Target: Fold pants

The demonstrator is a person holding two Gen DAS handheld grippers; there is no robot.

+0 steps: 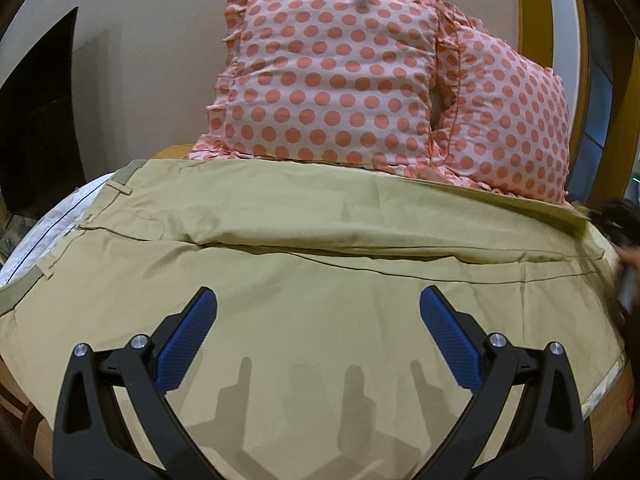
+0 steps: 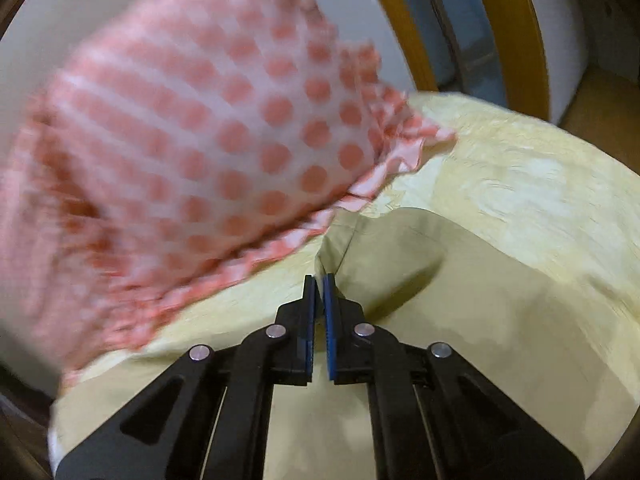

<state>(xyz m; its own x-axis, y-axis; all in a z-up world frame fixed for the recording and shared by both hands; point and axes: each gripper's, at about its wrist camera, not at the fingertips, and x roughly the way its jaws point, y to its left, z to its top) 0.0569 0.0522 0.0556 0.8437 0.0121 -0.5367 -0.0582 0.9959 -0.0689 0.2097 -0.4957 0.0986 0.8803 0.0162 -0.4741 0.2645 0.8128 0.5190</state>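
Khaki pants (image 1: 320, 240) lie spread across the bed, waistband at the left, legs running right. My left gripper (image 1: 318, 300) is open and empty, hovering over the near leg. In the right wrist view, my right gripper (image 2: 320, 284) is shut on a lifted fold of the pants' fabric (image 2: 400, 260) near the leg end. The view is motion-blurred.
Two pink polka-dot pillows (image 1: 340, 80) lean against the wall behind the pants; one also shows in the right wrist view (image 2: 180, 160), close to the left of my right gripper. A pale yellow bedsheet (image 2: 520, 180) lies under the pants. A yellow door frame (image 1: 532, 8) stands at the back right.
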